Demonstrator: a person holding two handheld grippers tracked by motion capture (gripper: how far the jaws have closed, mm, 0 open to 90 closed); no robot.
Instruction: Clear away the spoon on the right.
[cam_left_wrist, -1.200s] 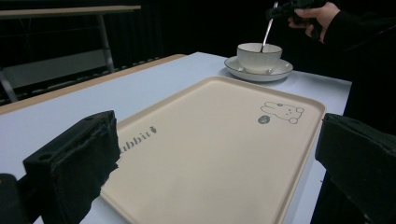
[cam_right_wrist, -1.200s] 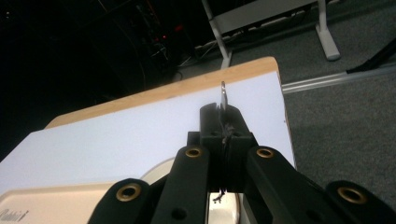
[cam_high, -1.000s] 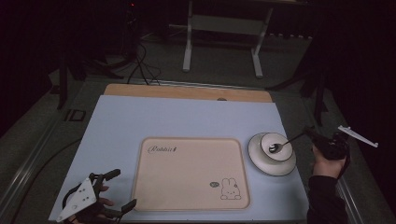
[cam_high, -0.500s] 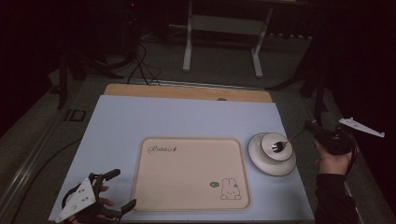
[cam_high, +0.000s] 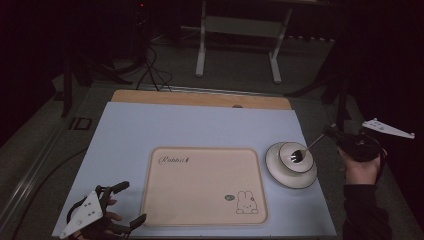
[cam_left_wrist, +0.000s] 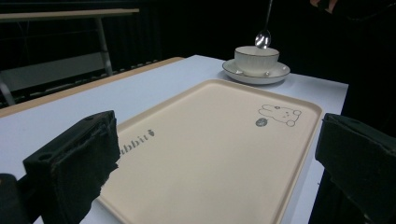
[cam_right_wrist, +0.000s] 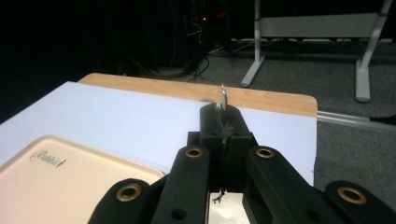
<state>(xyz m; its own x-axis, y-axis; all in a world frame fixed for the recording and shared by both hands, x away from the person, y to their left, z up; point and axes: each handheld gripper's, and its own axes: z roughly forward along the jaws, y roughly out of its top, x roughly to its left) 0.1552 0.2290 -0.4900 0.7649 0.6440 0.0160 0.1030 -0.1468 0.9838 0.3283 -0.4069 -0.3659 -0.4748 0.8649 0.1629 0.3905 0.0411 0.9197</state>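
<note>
A: High view first: what is seen at the right hand-held gripper (cam_high: 334, 134)?

B: A slim silver metal spoon (cam_high: 304, 149) is clamped by its handle, and its bowl is held over the small white ceramic cup (cam_high: 295, 155) on the round white saucer (cam_high: 280, 172), at the right of the pale blue bench (cam_high: 200, 130). The left hand-held gripper (cam_high: 127, 202) is rested at the near left corner, spread wide, with nothing between its jaws.

A: And the left gripper view?

B: The wide-spread jaws are confirmed, either side of the beige rectangular plastic tray with the rabbit drawing (cam_left_wrist: 210, 154). Farther off, the spoon's bowl (cam_left_wrist: 263, 38) is seen at the cup's rim (cam_left_wrist: 256, 55); whether it is touching cannot be told.

A: The right gripper view?

B: The jaws are pressed together on the thin handle (cam_right_wrist: 223, 99).

A: How far along is the work judged to be?

B: The spoon is grasped and lifted. Setting it down, perhaps on the tray, is judged to be left.
</note>
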